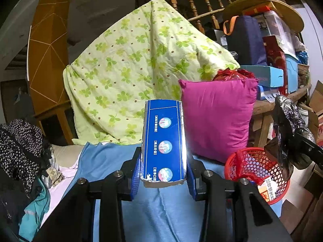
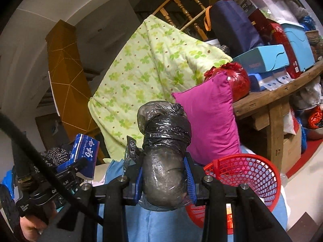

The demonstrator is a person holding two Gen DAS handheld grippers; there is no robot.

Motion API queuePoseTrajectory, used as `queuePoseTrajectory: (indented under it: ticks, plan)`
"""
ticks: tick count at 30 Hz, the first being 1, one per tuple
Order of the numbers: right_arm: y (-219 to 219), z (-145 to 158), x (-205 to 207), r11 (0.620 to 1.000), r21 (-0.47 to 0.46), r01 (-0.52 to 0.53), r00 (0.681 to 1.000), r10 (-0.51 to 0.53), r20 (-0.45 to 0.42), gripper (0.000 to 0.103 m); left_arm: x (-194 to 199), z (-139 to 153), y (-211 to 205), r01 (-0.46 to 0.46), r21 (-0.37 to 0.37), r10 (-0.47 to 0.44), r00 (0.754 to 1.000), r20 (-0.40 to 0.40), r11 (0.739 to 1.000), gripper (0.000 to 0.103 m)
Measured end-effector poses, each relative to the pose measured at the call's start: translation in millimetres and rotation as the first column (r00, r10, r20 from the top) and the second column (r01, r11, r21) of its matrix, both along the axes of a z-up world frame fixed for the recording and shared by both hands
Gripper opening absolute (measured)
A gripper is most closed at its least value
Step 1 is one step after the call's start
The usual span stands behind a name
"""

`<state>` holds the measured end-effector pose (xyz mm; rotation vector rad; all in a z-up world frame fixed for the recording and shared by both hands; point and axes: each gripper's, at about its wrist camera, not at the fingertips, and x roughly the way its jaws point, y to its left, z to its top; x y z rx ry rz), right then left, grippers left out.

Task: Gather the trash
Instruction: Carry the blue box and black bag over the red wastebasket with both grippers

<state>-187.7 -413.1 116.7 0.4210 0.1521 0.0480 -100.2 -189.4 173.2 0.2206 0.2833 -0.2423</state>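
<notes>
Green clover-print quilt [image 1: 129, 70] draped upright at back, biggest thing in view, wooden stair railing [image 1: 201, 2] behind it. Blue sheet [image 1: 161, 211] covers the bed below both claws. Magenta pillow [image 1: 218, 117] stands on the sheet, leaning at the quilt's right edge. Wooden tabletop [image 2: 268, 98] to the right, crowded with boxes, a navy bag [image 1: 246, 40] and a red plastic bag [image 2: 238, 80] just behind the pillow. Dark spotted clothes pile [image 1: 20, 145] at the left of the bed.

Red mesh basket [image 1: 252, 167] sits at the bed's right edge, beside the pillow, a small labelled packet [image 1: 268, 189] inside it.

Left claw [image 1: 163, 173]: partly closed, blue pads clamped on both sides of a blue toothpaste box [image 1: 164, 139], box upright, sticking forward out of the jaws, torn at its near end. Box is up off the sheet, left of the basket.

Right claw [image 2: 165, 179]: jaws narrow, squeezing a black plastic bag bundle [image 2: 165, 147], tied and wrapped tight in the middle, top end poking up beyond the pads. Bundle held above the sheet, basket just right and below it. In the left wrist view the same bundle shows at far right over the basket rim. A hand [image 2: 32, 227] grips the left claw's handle, bottom left of the right wrist view.
</notes>
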Motion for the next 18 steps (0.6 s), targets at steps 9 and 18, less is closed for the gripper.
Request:
queuePoseTrajectory:
  ticks: [9, 18]
  plan:
    - [-15.4, -2.0, -12.0, 0.999, 0.019, 0.034, 0.999, -0.034, 0.002, 0.038, -7.1, 2.1, -21.6, 0.039, 0.025, -0.039, 0.999, 0.004, 0.999, 0.040]
    - [-31.5, -5.0, -20.1, 0.997, 0.041, 0.059, 0.998, -0.059, -0.002, 0.038, -11.2, 2.2, -44.6, 0.079, 0.050, -0.079, 0.997, -0.001, 0.996, 0.040]
